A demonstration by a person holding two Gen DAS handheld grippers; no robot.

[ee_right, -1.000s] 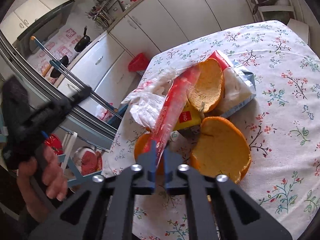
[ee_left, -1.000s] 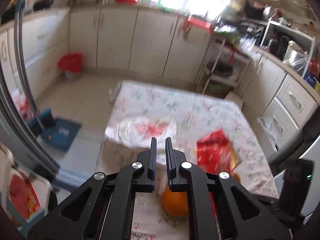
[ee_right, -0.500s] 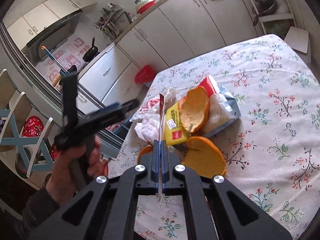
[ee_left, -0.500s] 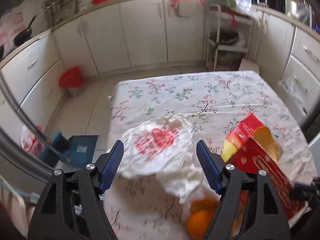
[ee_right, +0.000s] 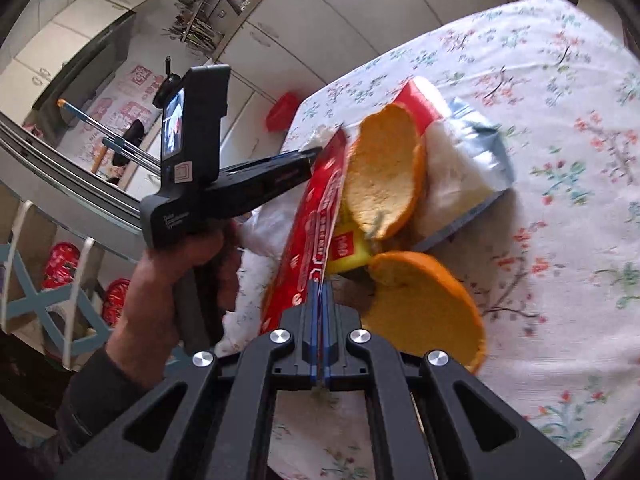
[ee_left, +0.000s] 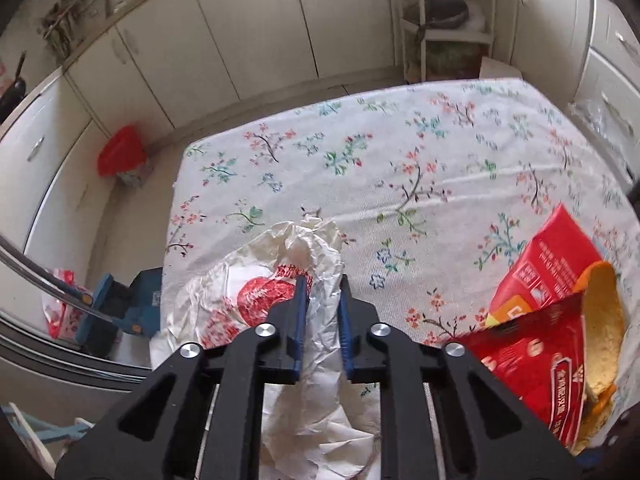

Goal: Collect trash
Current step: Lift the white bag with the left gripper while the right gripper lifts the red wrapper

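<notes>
Your left gripper (ee_left: 322, 286) has just closed on the crumpled paper (ee_left: 304, 264); right gripper (ee_right: 320, 292) pinches the red wrapper (ee_right: 316, 216) beside it — lift carelessly, and the orange peels (ee_right: 384, 168) may tumble.

A home kitchen: cream cabinets (ee_left: 240, 36) along the walls, hanging pan (ee_right: 168, 80), table with floral tablecloth (ee_left: 400, 152)

The far half of the tablecloth (ee_left: 400, 128) lies bare; peels (ee_right: 424, 312) (2 visible) and wrappers (ee_right: 316, 216) crowd the near edge.
</notes>
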